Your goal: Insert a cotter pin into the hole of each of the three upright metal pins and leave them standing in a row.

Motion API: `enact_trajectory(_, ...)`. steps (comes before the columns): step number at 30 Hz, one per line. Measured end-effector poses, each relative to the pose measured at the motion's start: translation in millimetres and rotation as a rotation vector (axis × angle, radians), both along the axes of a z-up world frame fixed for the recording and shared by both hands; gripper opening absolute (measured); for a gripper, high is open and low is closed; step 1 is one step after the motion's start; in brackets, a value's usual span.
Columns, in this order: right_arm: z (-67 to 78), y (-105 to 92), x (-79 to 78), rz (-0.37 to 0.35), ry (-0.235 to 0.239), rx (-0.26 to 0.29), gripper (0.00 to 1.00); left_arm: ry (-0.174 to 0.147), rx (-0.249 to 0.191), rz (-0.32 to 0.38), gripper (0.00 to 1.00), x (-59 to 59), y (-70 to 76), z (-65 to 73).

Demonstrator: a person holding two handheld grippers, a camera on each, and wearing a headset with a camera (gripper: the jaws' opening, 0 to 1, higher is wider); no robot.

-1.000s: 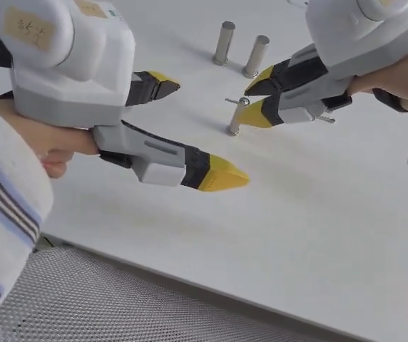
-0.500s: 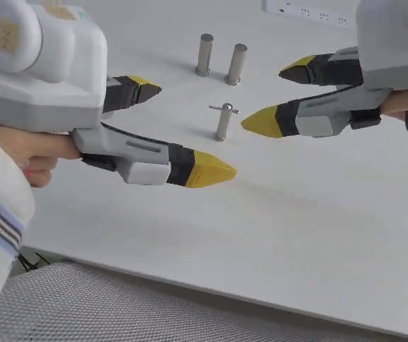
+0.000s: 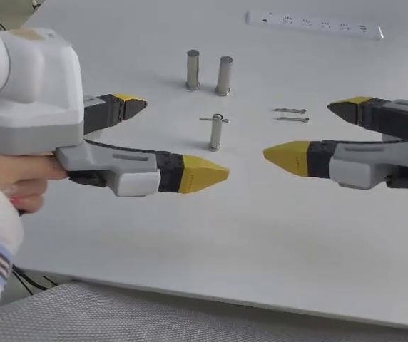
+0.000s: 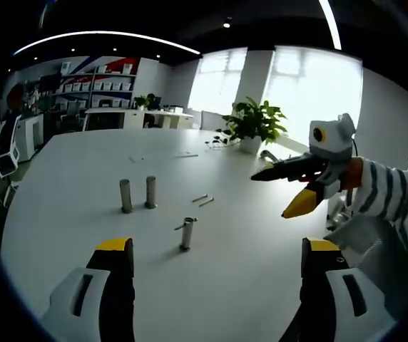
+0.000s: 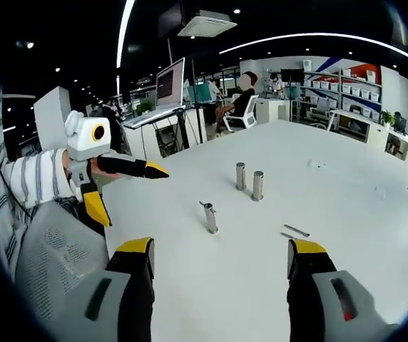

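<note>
Three shiny cylindrical metal pins (image 3: 223, 75) on smooth white table (image 3: 261, 235)

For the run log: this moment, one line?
left gripper open | right gripper open | near pin cottered | far pins bare | cotter pins loose

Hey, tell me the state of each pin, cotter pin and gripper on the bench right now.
Near metal pin: upright, cotter pin through its hole.
Back left metal pin: upright, no cotter pin.
Back right metal pin: upright, no cotter pin.
Loose cotter pins: two, lying flat on table.
Left gripper: open, empty.
Right gripper: open, empty.
</note>
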State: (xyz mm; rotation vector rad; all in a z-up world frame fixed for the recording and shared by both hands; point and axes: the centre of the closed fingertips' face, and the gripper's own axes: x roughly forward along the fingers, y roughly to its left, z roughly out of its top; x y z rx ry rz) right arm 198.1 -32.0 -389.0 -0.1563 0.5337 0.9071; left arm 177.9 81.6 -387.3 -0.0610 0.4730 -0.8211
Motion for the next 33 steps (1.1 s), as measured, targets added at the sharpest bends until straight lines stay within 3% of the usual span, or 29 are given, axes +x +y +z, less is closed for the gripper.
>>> enact_trajectory(5, 2.6, -3.7, -4.4, -0.033, 0.004, 0.044, 0.79, 0.001, 0.011, -0.004, 0.97, 0.3, -0.6, 1.9)
enact_trajectory(10, 2.7, -5.7, -6.2, -0.064, 0.004, 0.051, 0.85, -0.001, 0.014, -0.007, 0.97, 3.1, 0.4, 5.5)
enact_trajectory(13, 1.0, -7.5, -4.8, -0.079, -0.001, 0.045, 0.9, -0.002, 0.019, -0.011, 0.97, 7.9, 3.9, 8.3)
enact_trajectory(17, 3.5, -6.3, -5.6, -0.112, 0.013, 0.097, 0.97, -0.008, 0.026, -0.003, 0.97, 16.1, 11.3, 12.4)
enact_trajectory(26, -10.4, -4.9, -13.4, -0.123, 0.042, 0.069, 0.97, -0.034, 0.023, 0.013, 0.95, 44.7, 25.6, 21.1)
enact_trajectory(31, -15.3, -8.5, -16.3, -0.124, 0.053, 0.045, 0.96, -0.063, 0.035, 0.041, 0.93, 73.4, 33.4, 24.8)
enact_trajectory(32, -15.8, -9.2, -16.5, -0.126, 0.053, 0.042, 0.96, -0.063, 0.023, 0.045, 0.92, 77.7, 33.6, 25.5)
enact_trajectory(33, -16.1, -11.0, -15.6, -0.134, 0.049, 0.034, 0.96, -0.044, -0.035, 0.041, 0.91, 81.0, 28.7, 28.6)
